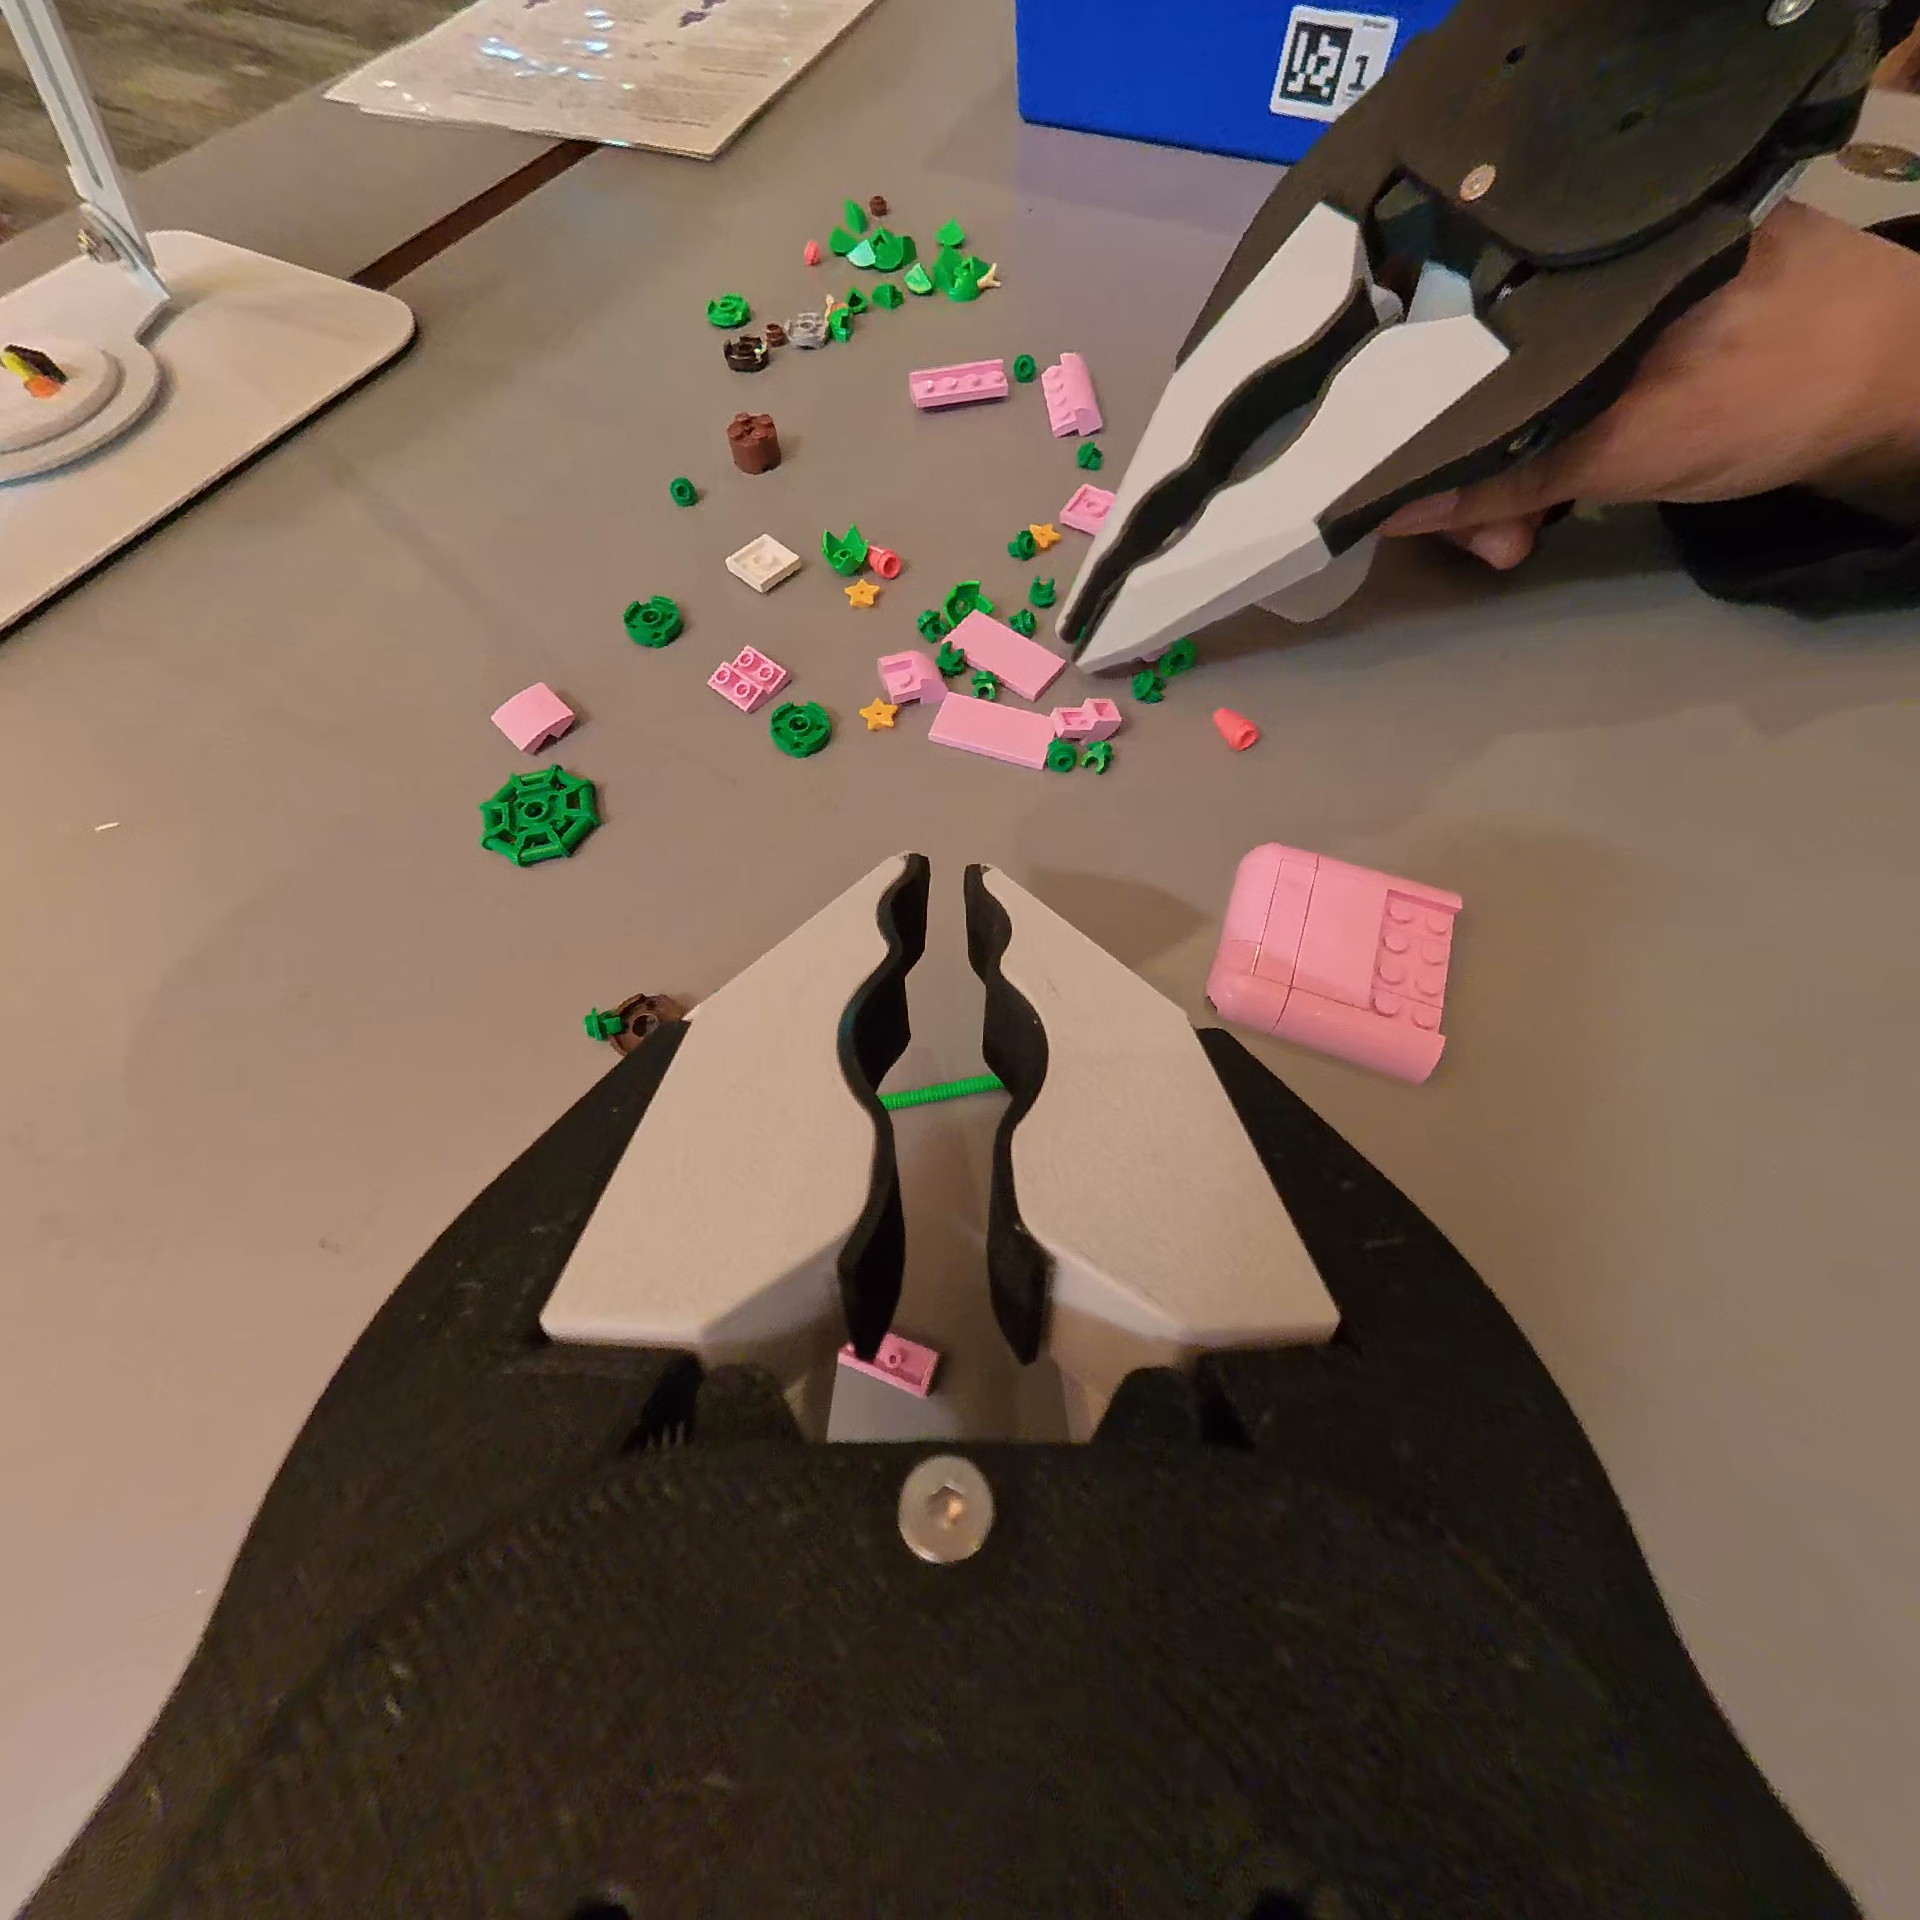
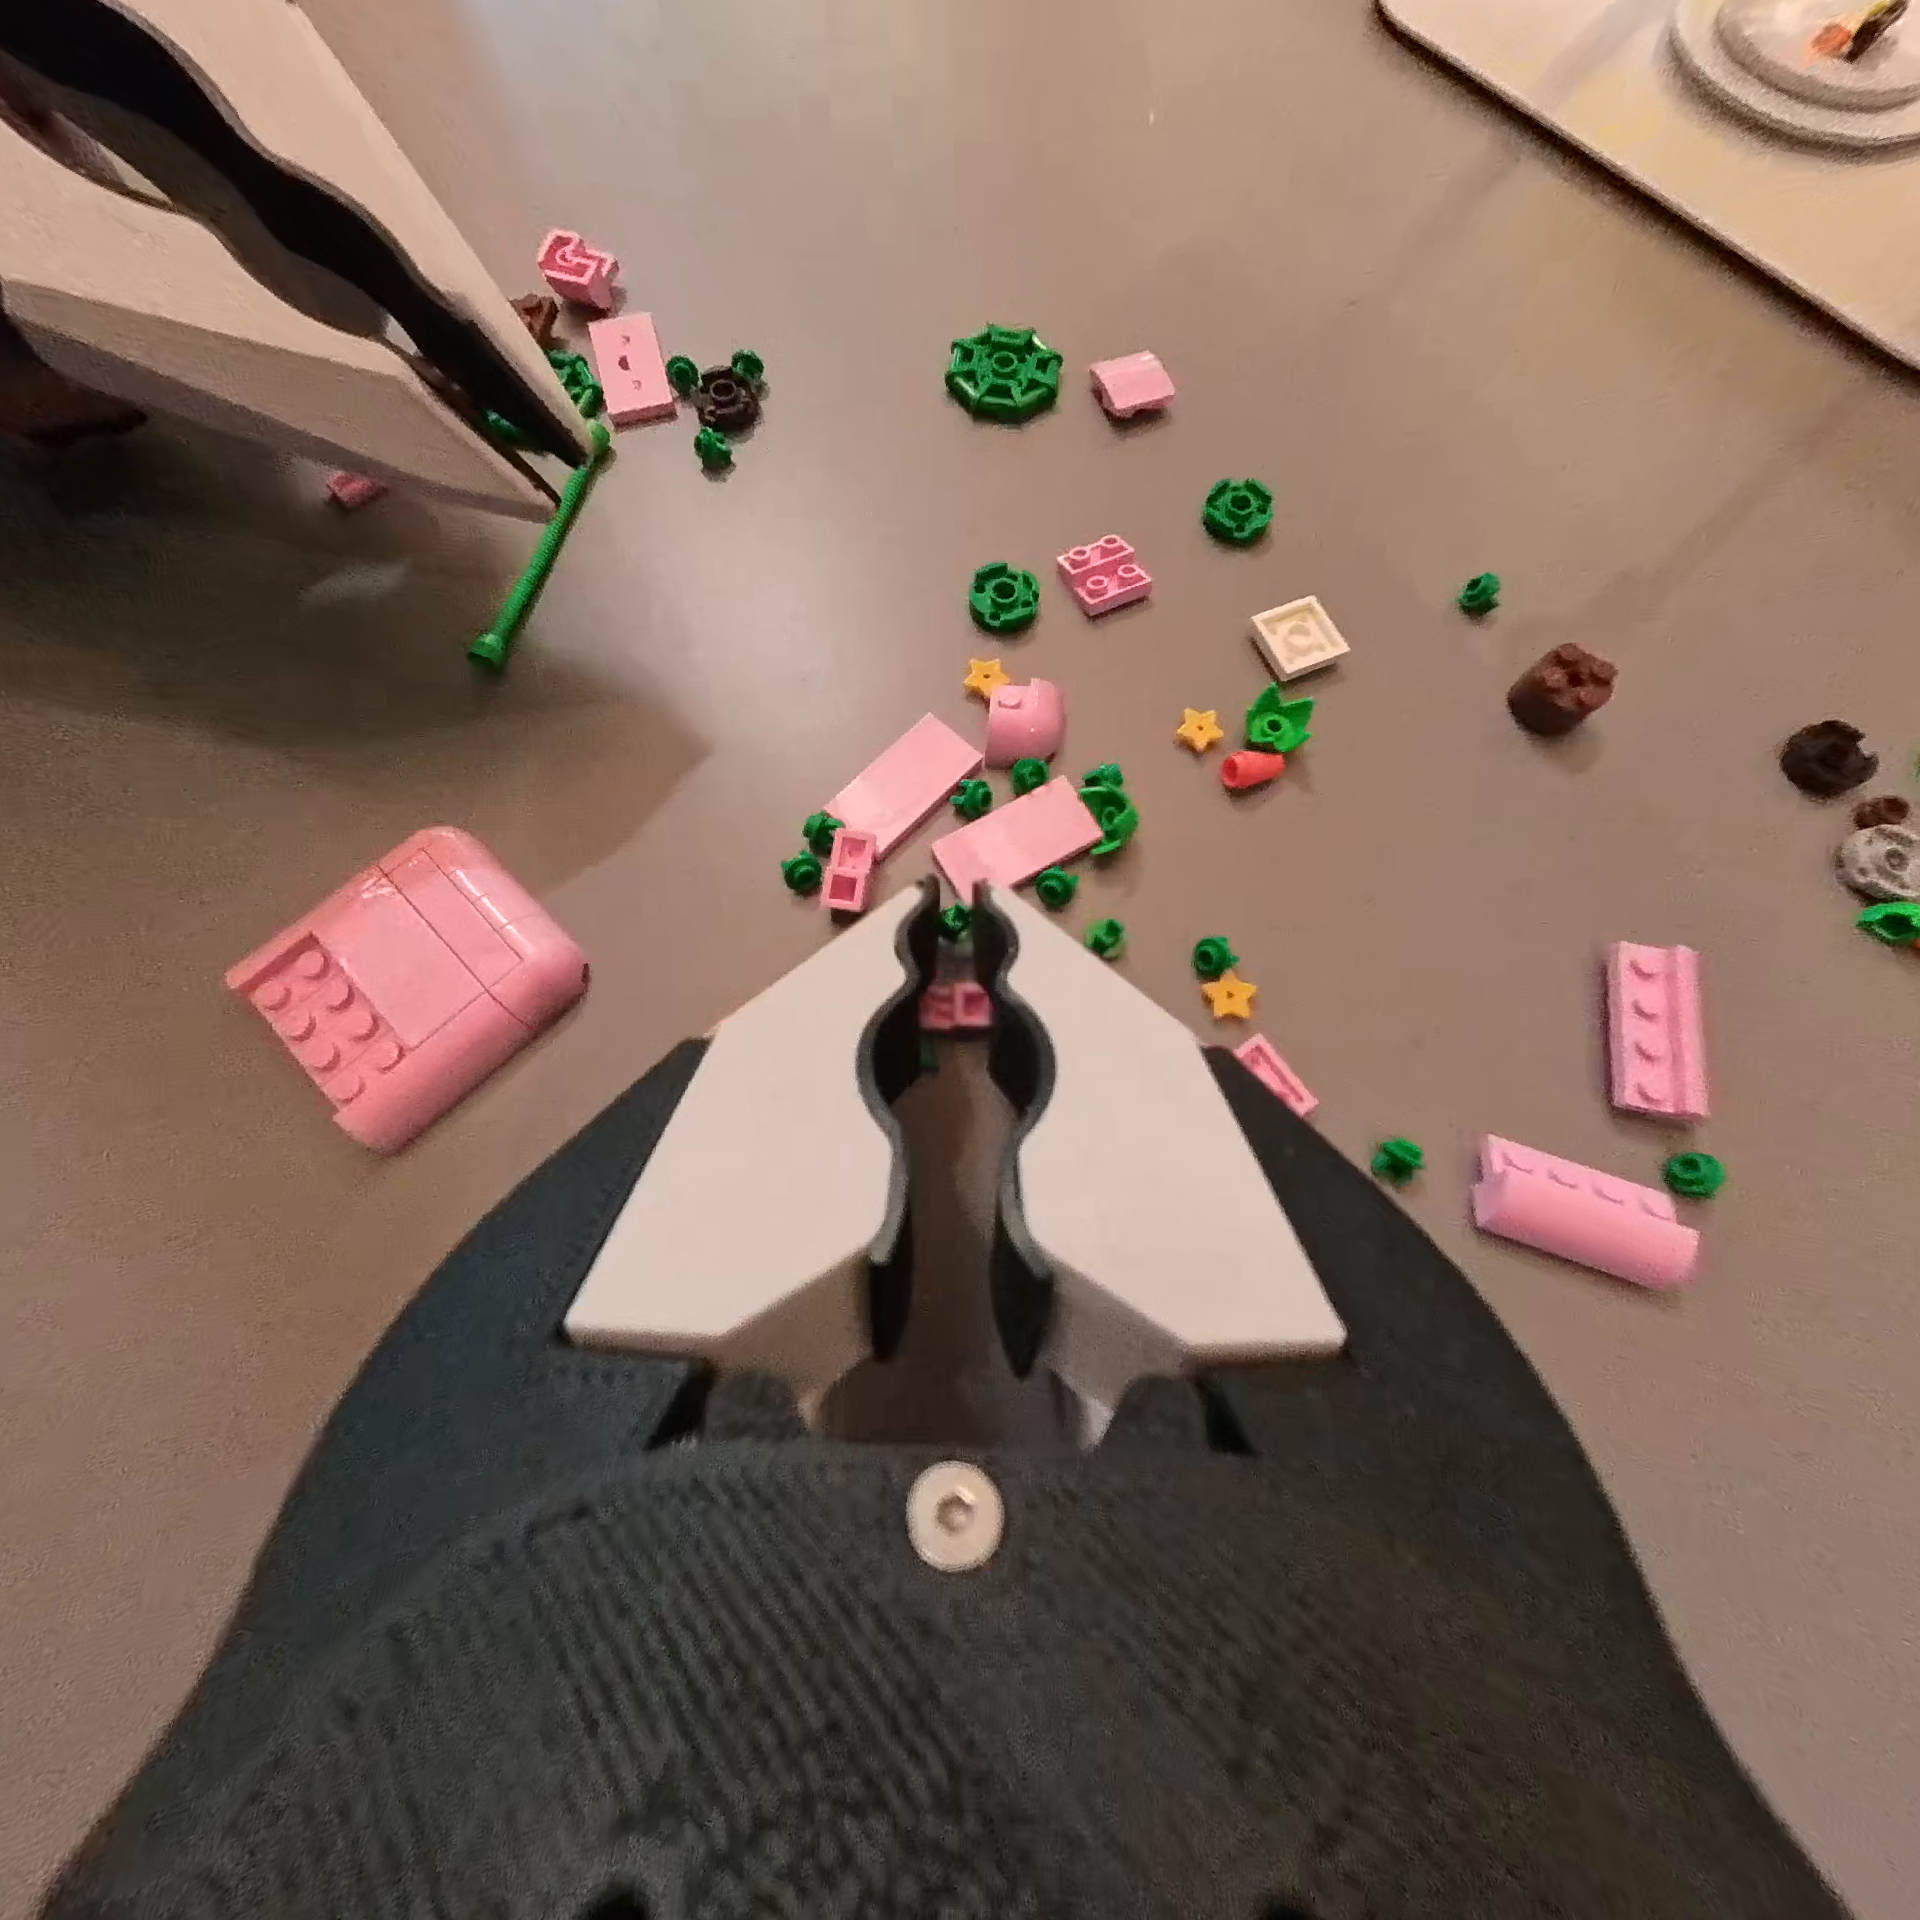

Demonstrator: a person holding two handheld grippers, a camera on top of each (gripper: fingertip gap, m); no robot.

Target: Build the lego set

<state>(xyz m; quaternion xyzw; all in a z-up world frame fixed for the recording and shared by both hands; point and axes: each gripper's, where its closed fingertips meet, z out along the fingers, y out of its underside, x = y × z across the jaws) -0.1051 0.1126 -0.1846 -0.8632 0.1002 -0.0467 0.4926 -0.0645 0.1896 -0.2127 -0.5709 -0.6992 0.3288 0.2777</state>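
Among crowded pieces, right claw (image 2: 957, 891) nearly closed around green stud (image 2: 952, 921).

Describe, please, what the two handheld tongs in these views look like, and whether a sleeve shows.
Both the left tongs and the right tongs have a black, ridged, wedge-shaped body with a silver screw in the middle. Each carries two pale grey tapering fingers lined with wavy black pads. The hand shows behind the right tongs, with dark fabric beside it that may be a sleeve.
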